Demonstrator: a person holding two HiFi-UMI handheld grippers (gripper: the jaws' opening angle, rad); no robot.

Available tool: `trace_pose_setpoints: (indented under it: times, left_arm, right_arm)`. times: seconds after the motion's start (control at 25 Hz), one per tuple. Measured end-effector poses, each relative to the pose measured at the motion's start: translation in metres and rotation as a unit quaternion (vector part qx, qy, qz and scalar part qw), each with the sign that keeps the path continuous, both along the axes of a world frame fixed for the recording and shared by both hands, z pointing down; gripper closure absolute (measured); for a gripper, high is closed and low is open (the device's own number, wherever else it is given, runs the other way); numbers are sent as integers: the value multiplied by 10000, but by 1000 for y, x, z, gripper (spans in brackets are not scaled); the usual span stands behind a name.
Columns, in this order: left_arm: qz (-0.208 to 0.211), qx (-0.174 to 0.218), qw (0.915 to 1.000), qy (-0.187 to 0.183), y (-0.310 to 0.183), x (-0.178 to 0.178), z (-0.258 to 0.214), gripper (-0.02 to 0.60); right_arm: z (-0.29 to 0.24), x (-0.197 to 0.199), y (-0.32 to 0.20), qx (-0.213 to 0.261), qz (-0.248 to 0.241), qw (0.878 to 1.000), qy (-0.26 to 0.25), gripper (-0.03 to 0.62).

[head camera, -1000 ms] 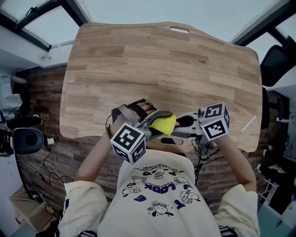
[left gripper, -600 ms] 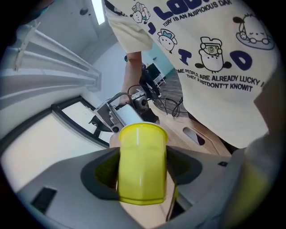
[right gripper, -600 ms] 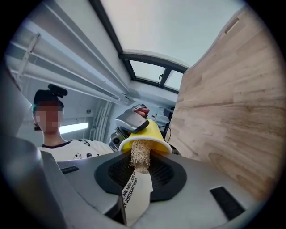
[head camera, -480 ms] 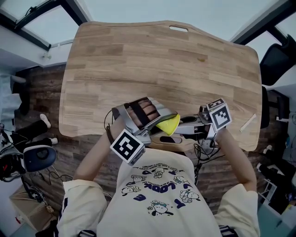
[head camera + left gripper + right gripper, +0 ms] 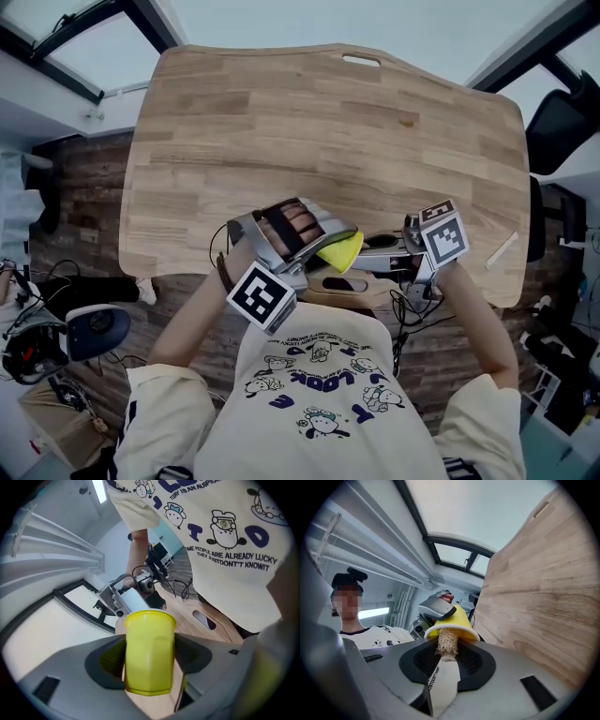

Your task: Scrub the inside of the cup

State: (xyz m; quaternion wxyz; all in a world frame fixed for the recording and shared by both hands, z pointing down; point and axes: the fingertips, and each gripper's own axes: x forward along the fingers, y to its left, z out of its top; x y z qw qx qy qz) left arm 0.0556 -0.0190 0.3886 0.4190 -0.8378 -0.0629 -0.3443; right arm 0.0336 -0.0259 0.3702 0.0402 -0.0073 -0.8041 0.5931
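A yellow plastic cup (image 5: 341, 251) lies on its side over the near table edge, and my left gripper (image 5: 323, 246) is shut on it. In the left gripper view the cup (image 5: 149, 656) fills the gap between the jaws, its mouth pointing away. My right gripper (image 5: 377, 251) faces that mouth from the right. It is shut on a tan fibrous scrubber (image 5: 447, 642), whose tip sits inside the cup's mouth (image 5: 453, 622). The white handle of the scrubber (image 5: 440, 684) runs back between the jaws. The inside of the cup is hidden.
The wooden table (image 5: 319, 131) stretches away from me, with a handle slot (image 5: 363, 61) at its far edge and another (image 5: 345, 284) at the near edge under the grippers. A white strip (image 5: 502, 250) lies at the right edge. Cables and gear sit on the floor at left (image 5: 56, 337).
My left hand has rolled, so its fingers now show on top and its marker cube has turned. The right gripper's cube has also turned slightly. Cup and scrubber stay together.
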Motion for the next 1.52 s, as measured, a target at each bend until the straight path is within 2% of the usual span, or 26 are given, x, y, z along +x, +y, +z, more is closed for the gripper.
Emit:
trace_pose_setpoints:
  times: [0.36, 0.52, 0.64, 0.8, 1.04, 1.2, 1.32, 1.52]
  left_arm:
    - [-458, -263, 9983, -243, -8, 1, 14, 261]
    - [-635, -483, 9965, -253, -10, 1, 16, 261]
    - [-736, -611, 9949, -314, -12, 0, 20, 261]
    - [-902, -808, 9920, -365, -14, 0, 22, 261]
    - [-1075, -1318, 9846, -396, -9, 1, 27, 261]
    - [-1201, -1753, 9763, -410, -7, 2, 28, 261]
    - [-1311, -1912, 9719, -407, -9, 0, 30, 261]
    - [-1390, -2389, 9604, -364, -8, -2, 30, 261]
  right_arm:
    - [13, 1, -6, 896, -41, 9908, 1011, 510]
    - [18, 0, -6, 1331, -78, 9807, 1427, 510]
    - [22, 0, -7, 1811, -113, 9671, 1785, 510]
    - [24, -1, -9, 2562, -276, 9383, 2308, 510]
    - [29, 0, -8, 3654, -612, 8809, 2944, 510]
    - [31, -1, -6, 4137, -779, 8496, 3177, 508]
    - [30, -4, -7, 4462, -859, 8271, 3309, 508]
    - [30, -6, -6, 5041, -1100, 7777, 3591, 510]
